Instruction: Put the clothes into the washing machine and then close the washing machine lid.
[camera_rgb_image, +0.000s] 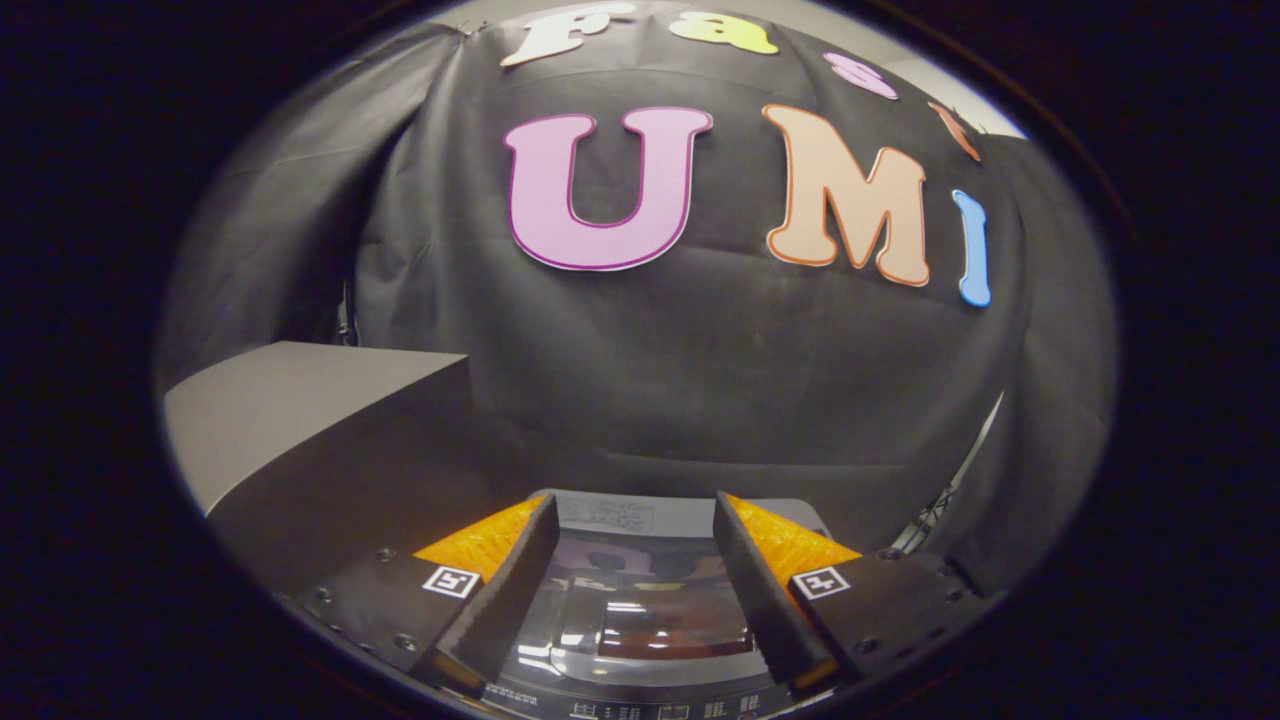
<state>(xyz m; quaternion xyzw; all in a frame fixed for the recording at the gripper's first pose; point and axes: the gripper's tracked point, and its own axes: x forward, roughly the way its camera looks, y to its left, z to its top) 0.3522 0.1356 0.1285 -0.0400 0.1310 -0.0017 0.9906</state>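
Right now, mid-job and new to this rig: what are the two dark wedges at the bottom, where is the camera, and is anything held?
The camera rides on a hand-held gripper and looks forward along it. The two dark wedges with orange sides are its fingers, standing apart with nothing between them, so nothing is held. Below and just ahead of them lies the washing machine, its glossy lid down. A grey box stands beside it, in front of the black cloth wall. I see no clothes.

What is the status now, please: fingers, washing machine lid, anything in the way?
Gripper open, fingers apart, nothing between them. Glossy dark glass washing machine lid below the fingers, lying shut. Grey box-shaped block stands beside the machine, not in the way.
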